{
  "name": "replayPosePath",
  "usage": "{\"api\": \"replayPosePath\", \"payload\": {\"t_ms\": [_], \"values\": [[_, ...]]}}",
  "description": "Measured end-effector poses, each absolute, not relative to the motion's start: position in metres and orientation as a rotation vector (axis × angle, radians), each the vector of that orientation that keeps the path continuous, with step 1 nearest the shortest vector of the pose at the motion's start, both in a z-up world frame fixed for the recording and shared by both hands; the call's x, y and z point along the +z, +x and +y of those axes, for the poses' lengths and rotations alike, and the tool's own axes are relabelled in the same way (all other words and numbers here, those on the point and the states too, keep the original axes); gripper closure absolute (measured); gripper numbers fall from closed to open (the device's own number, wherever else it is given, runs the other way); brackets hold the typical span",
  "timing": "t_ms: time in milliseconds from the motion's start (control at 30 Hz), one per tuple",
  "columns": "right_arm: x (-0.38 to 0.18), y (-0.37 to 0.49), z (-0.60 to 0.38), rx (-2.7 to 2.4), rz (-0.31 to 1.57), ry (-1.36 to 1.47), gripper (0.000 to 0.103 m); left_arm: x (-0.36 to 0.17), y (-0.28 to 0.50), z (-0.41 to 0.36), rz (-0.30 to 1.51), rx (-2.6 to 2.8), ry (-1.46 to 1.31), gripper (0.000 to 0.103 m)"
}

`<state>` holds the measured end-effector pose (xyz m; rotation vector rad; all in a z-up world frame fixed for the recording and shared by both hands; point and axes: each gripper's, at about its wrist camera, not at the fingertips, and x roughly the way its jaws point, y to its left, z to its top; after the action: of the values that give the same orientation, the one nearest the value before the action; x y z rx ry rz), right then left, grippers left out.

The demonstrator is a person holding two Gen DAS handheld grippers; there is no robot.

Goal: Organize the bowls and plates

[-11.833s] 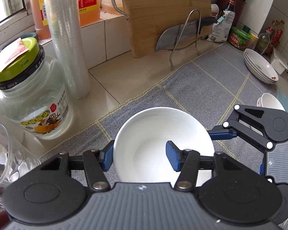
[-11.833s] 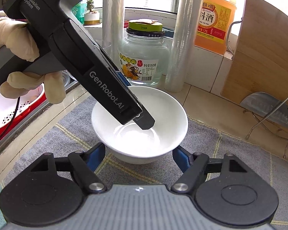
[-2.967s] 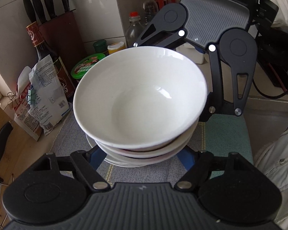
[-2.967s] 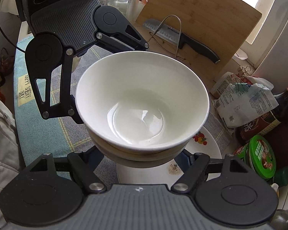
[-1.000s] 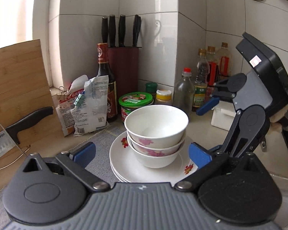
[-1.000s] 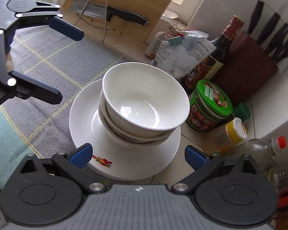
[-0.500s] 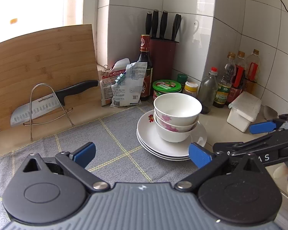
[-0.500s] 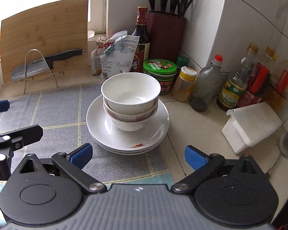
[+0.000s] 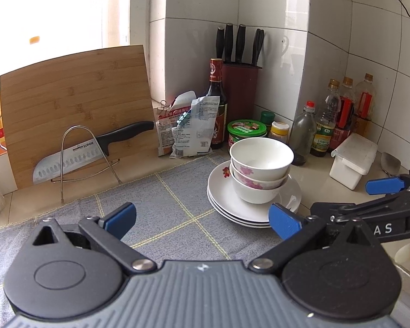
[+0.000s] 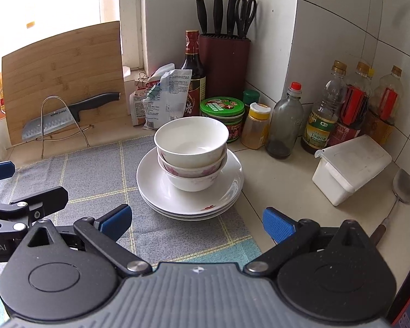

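Three white bowls [image 9: 261,164] [image 10: 192,147] sit nested on a stack of white plates [image 9: 232,205] [image 10: 155,188] at the right edge of the grey cloth. The top bowl is plain; the lower ones carry pink flowers. My left gripper [image 9: 202,218] is open and empty, well back from the stack. My right gripper [image 10: 195,225] is open and empty too, in front of the plates. Each gripper shows at the edge of the other's view.
Behind the stack stand a green-lidded jar [image 10: 222,114], sauce bottles, a knife block [image 10: 224,63] and paper packets. A cutting board [image 9: 76,104] and a knife on a wire rack [image 9: 90,150] lean at the back left. A white box [image 10: 350,166] and a spatula lie to the right.
Both grippers have drawn back from the stack, which looks smaller than before. The bowls and plates have not moved in the last second.
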<state>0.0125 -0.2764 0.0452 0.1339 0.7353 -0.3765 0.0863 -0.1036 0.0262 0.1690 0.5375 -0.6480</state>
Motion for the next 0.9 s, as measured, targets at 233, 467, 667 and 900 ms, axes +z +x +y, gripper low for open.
{"api": "replayPosePath", "payload": {"t_ms": [233,467,667,900], "values": [[0.044,0.0108,-0.273,-0.375,0.734,0.135,0.0,0.0291,0.0849,-0.103,0.532,-0.638,0.177,0.001],[0.0443,0.0102,-0.2725,-0.37,0.736,0.134,0.0,0.0302,0.0845,-0.1035,0.535,-0.631,0.174,0.001],[0.0449,0.0111,-0.2721,-0.372,0.736,0.126,0.0,0.0296,0.0847,-0.1037,0.542,-0.624,0.183,0.001],[0.0447,0.0129,-0.2728,-0.371,0.736,0.127,0.0,0.0298,0.0863,-0.1038,0.546,-0.617,0.186,0.001]]}}
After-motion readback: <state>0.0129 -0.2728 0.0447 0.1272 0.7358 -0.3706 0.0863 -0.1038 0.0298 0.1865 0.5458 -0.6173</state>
